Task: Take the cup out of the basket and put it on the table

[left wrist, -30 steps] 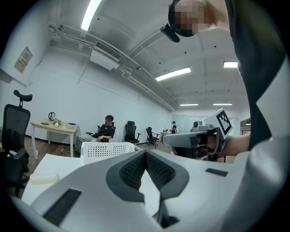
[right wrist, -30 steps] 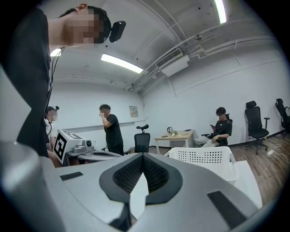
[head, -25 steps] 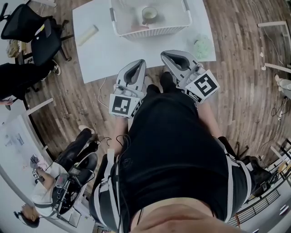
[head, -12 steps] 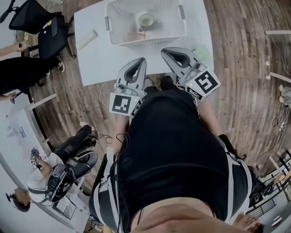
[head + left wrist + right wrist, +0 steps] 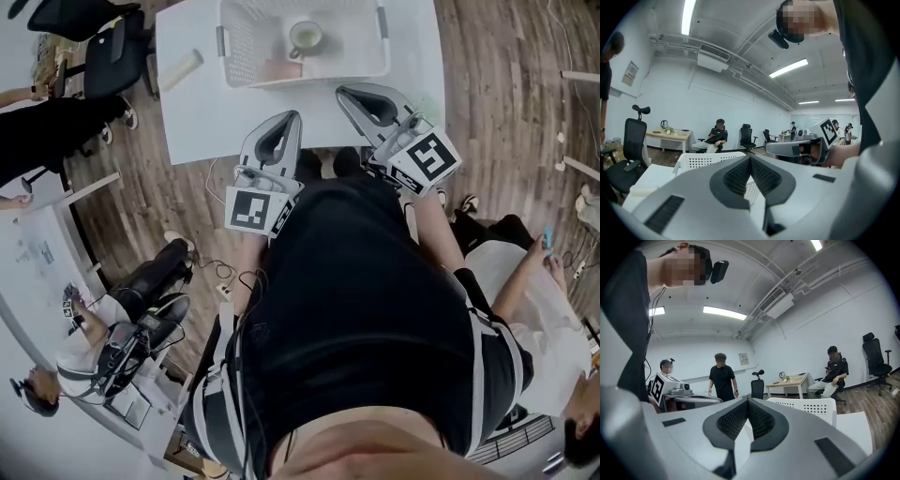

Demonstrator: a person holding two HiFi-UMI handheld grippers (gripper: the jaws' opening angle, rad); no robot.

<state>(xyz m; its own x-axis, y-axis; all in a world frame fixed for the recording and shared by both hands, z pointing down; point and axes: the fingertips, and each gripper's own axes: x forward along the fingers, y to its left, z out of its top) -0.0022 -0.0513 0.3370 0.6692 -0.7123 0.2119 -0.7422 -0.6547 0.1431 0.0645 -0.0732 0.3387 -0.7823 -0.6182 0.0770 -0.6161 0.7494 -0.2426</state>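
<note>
The cup [image 5: 307, 37] stands upright inside the white basket [image 5: 337, 73], about in its middle, and the basket rests on the white table [image 5: 211, 117]. Both grippers are held in front of the person's body, over the near edge of the table and apart from the cup. The left gripper [image 5: 292, 118] has its jaws closed together, with nothing between them. The right gripper [image 5: 344, 92] also has its jaws pressed together and is empty. A pale roll [image 5: 180, 71] lies on the table, left of the basket.
</note>
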